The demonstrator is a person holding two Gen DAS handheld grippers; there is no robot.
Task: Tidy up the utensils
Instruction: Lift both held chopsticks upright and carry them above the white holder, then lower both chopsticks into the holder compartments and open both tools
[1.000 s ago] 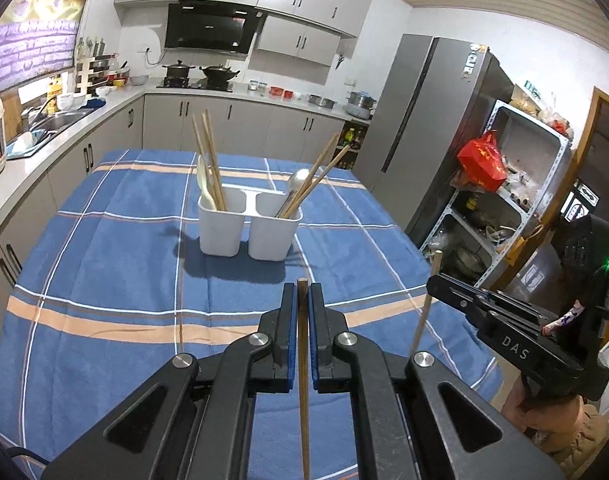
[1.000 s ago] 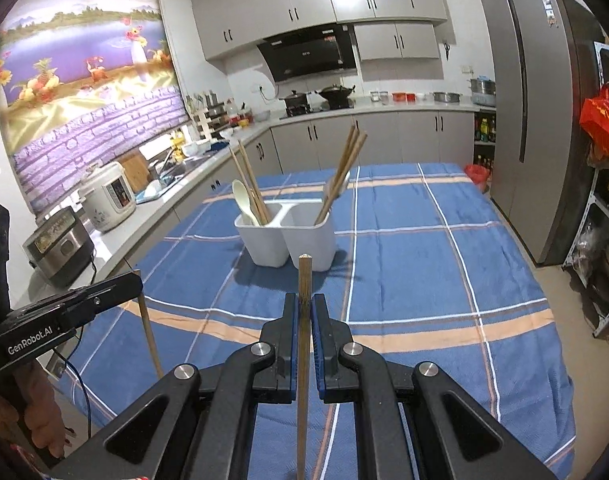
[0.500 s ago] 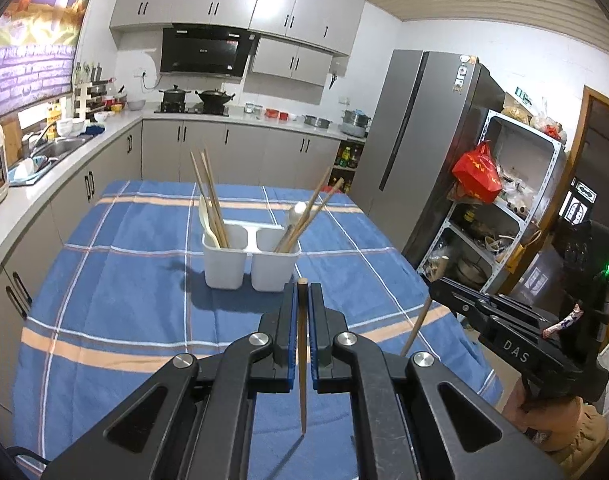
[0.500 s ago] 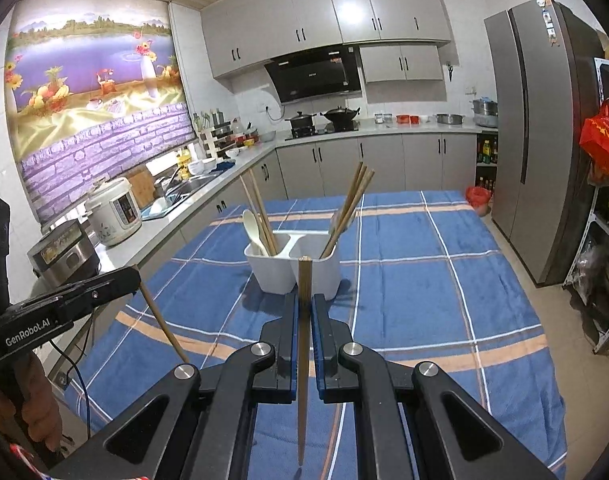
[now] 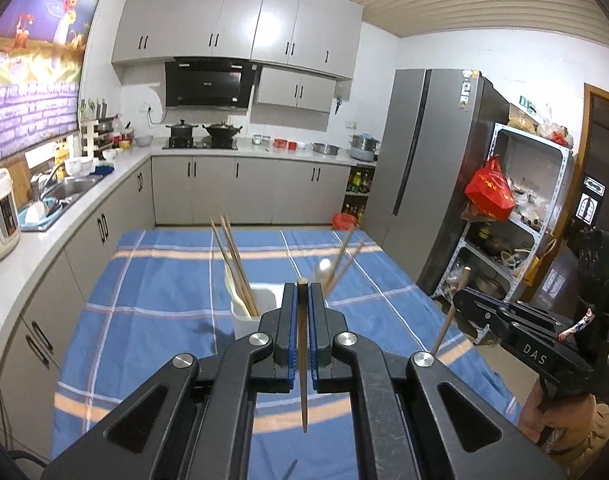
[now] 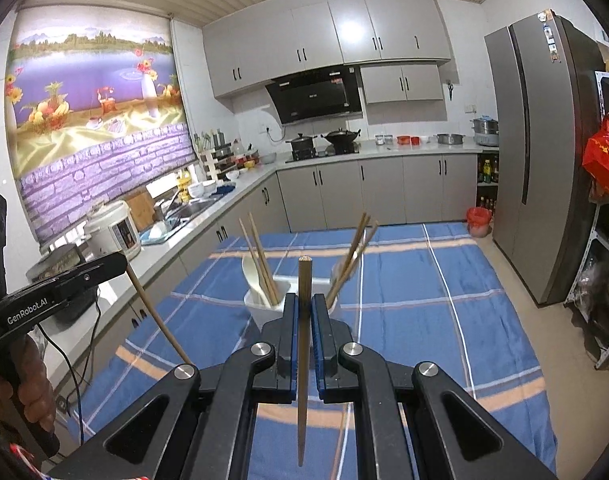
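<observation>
Wooden chopstick (image 5: 303,360) in left gripper (image 5: 303,308)

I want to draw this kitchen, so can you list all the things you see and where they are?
holder: one, white, two compartments, mid-table
chopsticks in holder: two pairs, wooden, one pair per compartment
spoon: one, cream, left compartment
tablecloth: one, blue plaid, covers table
fridge: one, grey, right wall
rice cooker: one, white, left counter
pots: two, black, on stove
red bag: one, on shelf
left gripper: black, shut on a chopstick
right gripper: black, shut on another chopstick
</observation>
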